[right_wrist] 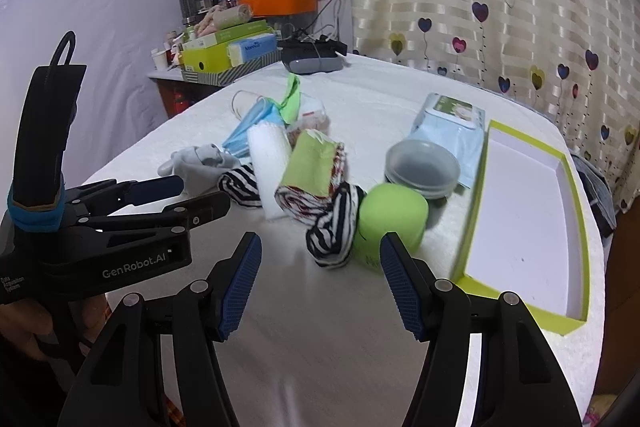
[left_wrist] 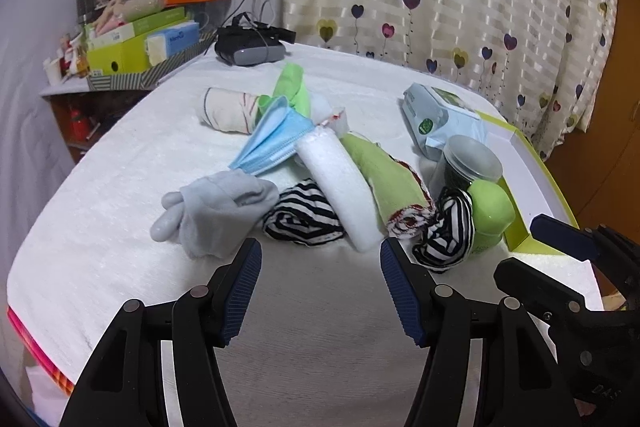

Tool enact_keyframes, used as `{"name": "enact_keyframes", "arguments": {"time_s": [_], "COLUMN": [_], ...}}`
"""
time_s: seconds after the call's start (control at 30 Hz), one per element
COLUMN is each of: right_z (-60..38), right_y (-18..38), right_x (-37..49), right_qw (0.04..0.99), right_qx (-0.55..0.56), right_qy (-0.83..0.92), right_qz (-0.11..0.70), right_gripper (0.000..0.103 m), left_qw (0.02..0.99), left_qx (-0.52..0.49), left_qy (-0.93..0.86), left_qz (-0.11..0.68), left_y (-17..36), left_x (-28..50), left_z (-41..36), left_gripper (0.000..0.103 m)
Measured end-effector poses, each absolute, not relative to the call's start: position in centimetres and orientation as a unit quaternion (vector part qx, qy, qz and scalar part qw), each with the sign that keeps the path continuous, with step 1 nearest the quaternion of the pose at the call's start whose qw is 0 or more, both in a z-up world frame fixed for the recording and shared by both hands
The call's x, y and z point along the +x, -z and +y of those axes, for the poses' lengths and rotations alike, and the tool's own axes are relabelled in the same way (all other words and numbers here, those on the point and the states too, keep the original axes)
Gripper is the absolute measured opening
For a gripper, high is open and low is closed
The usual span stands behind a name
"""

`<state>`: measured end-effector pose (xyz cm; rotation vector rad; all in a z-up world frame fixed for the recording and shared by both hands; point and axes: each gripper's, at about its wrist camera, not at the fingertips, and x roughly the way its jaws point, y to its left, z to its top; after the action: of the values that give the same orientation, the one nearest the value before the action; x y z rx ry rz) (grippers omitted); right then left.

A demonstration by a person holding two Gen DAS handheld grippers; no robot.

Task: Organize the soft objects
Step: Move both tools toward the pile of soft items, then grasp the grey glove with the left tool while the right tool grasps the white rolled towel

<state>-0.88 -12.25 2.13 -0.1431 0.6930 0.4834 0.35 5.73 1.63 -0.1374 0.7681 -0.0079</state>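
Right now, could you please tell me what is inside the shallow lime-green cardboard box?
The shallow lime-green cardboard box shows only its bare white floor; nothing lies inside. In the left wrist view a green plastic bottle hides most of it.

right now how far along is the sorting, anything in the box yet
Nothing looks done: the green-rimmed box holds nothing. Nothing is in hand either; the left gripper and right gripper are both open above the towel. Left to sort: the grey sock, striped socks, white roll, green cloth and face mask.
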Motion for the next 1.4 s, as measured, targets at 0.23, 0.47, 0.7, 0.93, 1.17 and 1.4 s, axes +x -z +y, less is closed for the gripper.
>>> {"name": "enact_keyframes", "arguments": {"time_s": [0.23, 0.47, 0.7, 0.93, 1.17, 1.4], "right_z": [-10.9, -9.4, -8.1, -6.7, -5.4, -3.9], "right_y": [-2.2, -2.4, -2.1, -1.8, -1.6, -1.2], "right_x": [-0.1, 0.7, 1.7, 2.6, 3.6, 4.7], "right_qw": [0.905, 0.902, 0.896, 0.891, 0.887, 0.883], "right_qx": [-0.077, -0.084, -0.089, -0.095, -0.104, -0.115], "right_qy": [-0.245, -0.259, -0.272, -0.282, -0.290, -0.295], "right_qz": [0.338, 0.335, 0.340, 0.343, 0.344, 0.346], "right_gripper": [0.062, 0.062, 0.062, 0.062, 0.062, 0.062], "left_qw": [0.927, 0.926, 0.922, 0.918, 0.914, 0.913], "left_qx": [-0.081, -0.095, -0.097, -0.098, -0.104, -0.116], "left_qy": [-0.009, -0.037, -0.061, -0.069, -0.076, -0.073], "left_qz": [0.367, 0.365, 0.371, 0.378, 0.384, 0.384], "left_y": [-1.9, -1.8, -1.0, -0.3, 0.4, 1.0], "left_x": [0.5, 0.9, 1.6, 2.4, 3.2, 3.7], "left_z": [8.1, 10.6, 12.1, 12.7, 13.5, 14.2], "left_gripper": [0.062, 0.062, 0.062, 0.062, 0.062, 0.062]}}
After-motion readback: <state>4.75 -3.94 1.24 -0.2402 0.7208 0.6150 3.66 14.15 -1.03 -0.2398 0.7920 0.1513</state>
